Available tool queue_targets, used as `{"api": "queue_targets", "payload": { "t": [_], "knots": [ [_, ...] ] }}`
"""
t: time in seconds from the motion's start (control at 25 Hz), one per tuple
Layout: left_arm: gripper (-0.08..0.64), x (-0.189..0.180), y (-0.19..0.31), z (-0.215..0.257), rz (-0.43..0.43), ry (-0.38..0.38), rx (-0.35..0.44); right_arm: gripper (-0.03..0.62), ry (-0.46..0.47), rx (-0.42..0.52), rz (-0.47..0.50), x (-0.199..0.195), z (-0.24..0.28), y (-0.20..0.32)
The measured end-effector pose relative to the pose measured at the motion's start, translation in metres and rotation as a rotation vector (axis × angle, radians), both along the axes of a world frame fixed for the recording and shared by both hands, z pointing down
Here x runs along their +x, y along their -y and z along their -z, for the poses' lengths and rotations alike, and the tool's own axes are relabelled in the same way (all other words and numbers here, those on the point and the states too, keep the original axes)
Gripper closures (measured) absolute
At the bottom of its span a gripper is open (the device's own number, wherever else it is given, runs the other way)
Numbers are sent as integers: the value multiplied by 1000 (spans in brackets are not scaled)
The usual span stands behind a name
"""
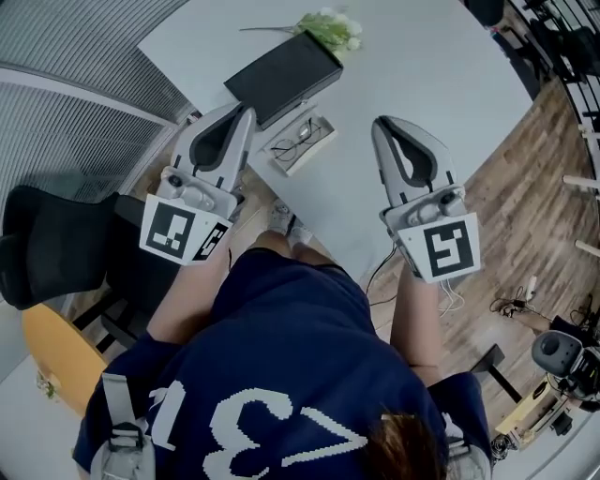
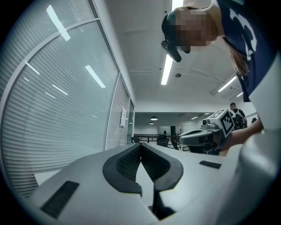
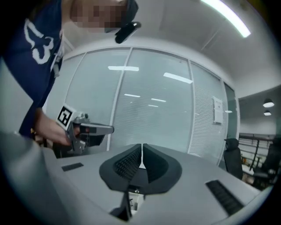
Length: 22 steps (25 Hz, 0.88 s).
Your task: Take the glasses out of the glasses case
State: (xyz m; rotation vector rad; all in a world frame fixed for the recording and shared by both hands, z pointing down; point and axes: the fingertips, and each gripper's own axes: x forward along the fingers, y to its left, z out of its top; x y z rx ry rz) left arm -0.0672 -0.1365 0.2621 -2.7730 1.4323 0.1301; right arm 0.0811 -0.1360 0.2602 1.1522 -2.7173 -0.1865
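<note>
The left gripper (image 1: 246, 114) has its two dark ribbed jaws pressed together at the tips, with nothing between them, as its own view shows (image 2: 140, 146). The right gripper (image 1: 381, 125) is the same: jaws closed tip to tip and empty (image 3: 141, 146). The person holds one in each hand with forearms stretched forward from the body. Both tools point away from the torso over the near edge of the white table (image 1: 441, 66), marker cubes facing up toward the head camera. Each gripper view looks out level across the room at glass partitions and ceiling lights rather than down at the tabletop, and each catches the other gripper off to the side. The glasses (image 1: 298, 142) lie between the two tools, closer to the left one, inside a pale shallow case (image 1: 322, 134) that sits open on the table. Neither gripper touches them. Just behind the case lies a dark flat box (image 1: 284, 75), its near corner close to the left gripper's tip, and beyond that a sprig of green and white flowers (image 1: 328, 26). A black chair (image 1: 52, 244) stands to the person's left.
</note>
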Motion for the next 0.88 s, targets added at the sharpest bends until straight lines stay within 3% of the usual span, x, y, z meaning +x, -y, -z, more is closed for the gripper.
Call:
{"api": "queue_targets", "payload": {
  "t": [0.08, 0.2, 0.44, 0.56, 0.64, 0.88],
  "knots": [
    [546, -2, 4, -5, -1, -3, -9, 563, -129, 32, 75, -20, -20, -1],
    [546, -10, 7, -11, 11, -5, -23, 563, -334, -18, 199, -45, -67, -4],
    [546, -30, 15, -24, 51, 2, -41, 561, -576, -108, 418, -81, -152, 3],
    [546, -39, 16, -33, 80, -2, -60, 529, -686, -175, 528, -90, -201, 3],
    [546, -47, 13, -39, 102, -6, -79, 499, -746, -221, 599, -93, -230, 0],
    [546, -73, 7, -53, 166, 0, -110, 489, -968, -286, 736, -88, -305, 1]
  ]
}}
